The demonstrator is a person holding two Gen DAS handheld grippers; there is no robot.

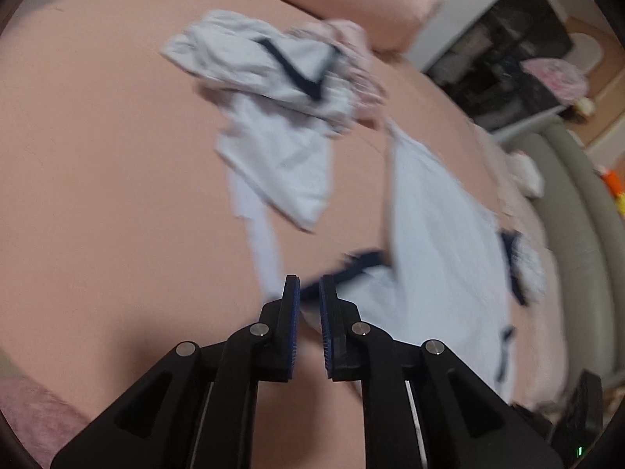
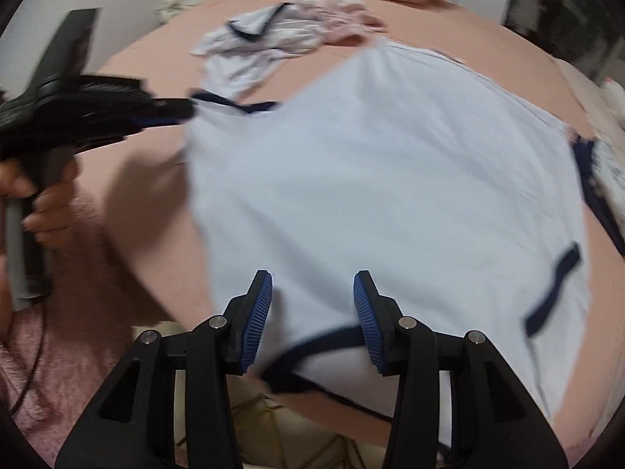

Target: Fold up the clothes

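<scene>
Blurred pale blue shirt spread on pink bed, left gripper narrowly parted at its navy trim, grip unclear, right gripper wide over hem, crumpled clothes beyond.

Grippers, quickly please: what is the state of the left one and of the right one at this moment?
Left gripper: nearly closed, at the navy trim of the white garment; a grip cannot be told.
Right gripper: open, holding nothing.
</scene>
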